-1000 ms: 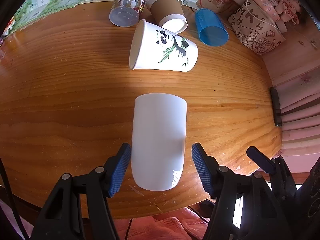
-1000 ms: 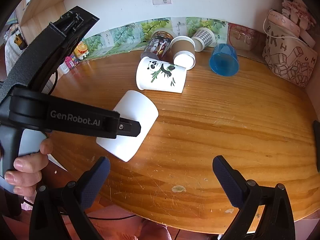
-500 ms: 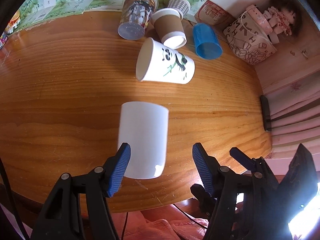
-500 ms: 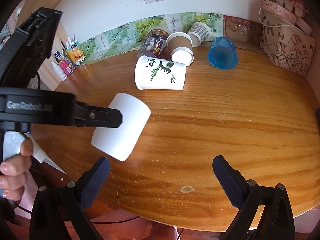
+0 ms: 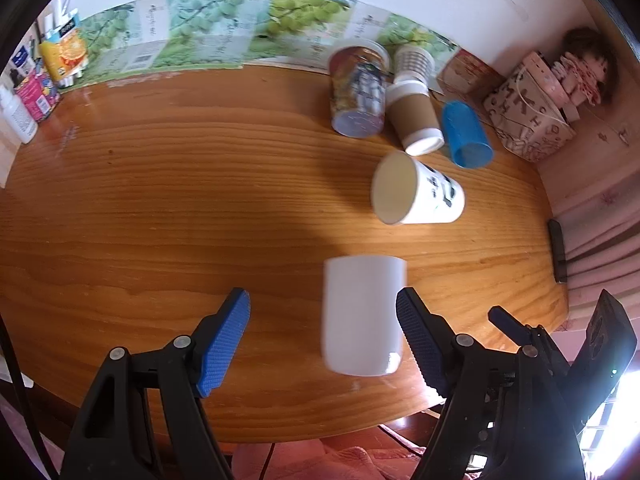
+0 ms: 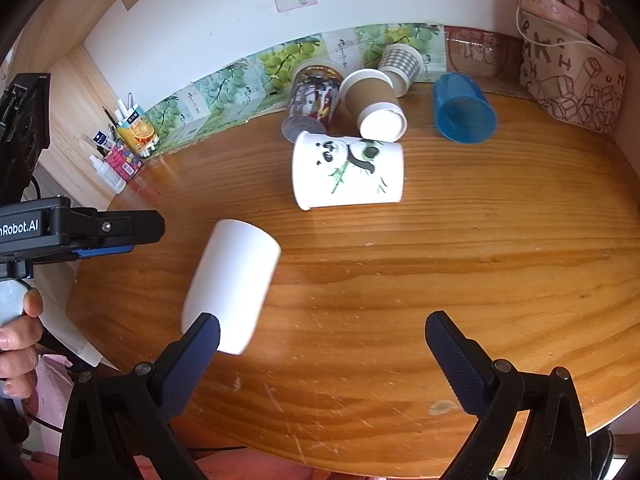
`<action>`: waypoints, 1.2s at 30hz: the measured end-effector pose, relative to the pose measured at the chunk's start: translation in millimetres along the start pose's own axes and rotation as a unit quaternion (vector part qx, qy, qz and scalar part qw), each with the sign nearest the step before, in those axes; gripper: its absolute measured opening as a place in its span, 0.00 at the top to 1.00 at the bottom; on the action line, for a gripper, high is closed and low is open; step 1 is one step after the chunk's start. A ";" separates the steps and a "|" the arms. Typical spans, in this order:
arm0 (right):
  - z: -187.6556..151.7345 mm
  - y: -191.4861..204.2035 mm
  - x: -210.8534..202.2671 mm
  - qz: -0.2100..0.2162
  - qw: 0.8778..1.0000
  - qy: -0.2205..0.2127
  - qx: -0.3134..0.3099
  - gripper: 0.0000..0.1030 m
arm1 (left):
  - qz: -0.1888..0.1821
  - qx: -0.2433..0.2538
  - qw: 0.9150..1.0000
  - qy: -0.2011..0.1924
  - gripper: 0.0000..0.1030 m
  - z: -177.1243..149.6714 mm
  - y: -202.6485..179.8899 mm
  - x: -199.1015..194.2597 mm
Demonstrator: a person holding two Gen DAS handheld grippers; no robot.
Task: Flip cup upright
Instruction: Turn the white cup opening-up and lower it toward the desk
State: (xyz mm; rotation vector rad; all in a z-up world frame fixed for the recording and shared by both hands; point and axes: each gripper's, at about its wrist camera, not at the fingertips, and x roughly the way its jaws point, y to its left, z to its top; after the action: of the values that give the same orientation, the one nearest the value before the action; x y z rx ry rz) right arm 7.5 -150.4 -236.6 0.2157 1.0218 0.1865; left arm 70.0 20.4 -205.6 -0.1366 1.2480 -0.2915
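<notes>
A plain white cup (image 5: 362, 312) lies on its side on the wooden table (image 5: 160, 208), near the front edge. It also shows in the right wrist view (image 6: 232, 284). My left gripper (image 5: 322, 336) is open and empty; the cup lies between its blue pads, close to the right one, touching neither. My right gripper (image 6: 322, 344) is open and empty, with the cup just beyond its left fingertip (image 6: 204, 336). A white panda cup (image 6: 346, 174) lies on its side farther back.
Several more cups lie on their sides at the back: a printed one (image 6: 312, 100), a brown paper one (image 6: 374, 102), a checked one (image 6: 400, 66) and a blue one (image 6: 462, 108). A patterned bag (image 6: 572, 76) sits at the back right, small bottles (image 6: 120, 156) at the back left.
The left gripper has drawn back and swung left, so the white cup now sits by its right pad. The right gripper has moved closer to the cup. The cups lie as before.
</notes>
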 end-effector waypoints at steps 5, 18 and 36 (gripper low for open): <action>7.2 19.3 9.9 -0.009 1.000 -0.005 0.010 0.00 | 0.012 0.007 1.000 -0.011 0.24 6.5 28.3 -10.6; 14.6 29.4 42.7 -0.064 0.996 -0.003 0.067 0.00 | 0.007 0.066 0.997 -0.037 0.23 18.1 47.4 -19.1; 17.2 37.4 68.5 -0.070 0.994 0.007 0.084 0.14 | -0.085 0.145 0.986 -0.015 0.24 15.7 31.8 -18.2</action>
State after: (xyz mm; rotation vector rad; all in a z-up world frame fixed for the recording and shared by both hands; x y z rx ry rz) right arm 55.2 -98.5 -274.4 0.2951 1.0633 -0.0253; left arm 84.2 55.2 -192.3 0.0032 1.1534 -0.6123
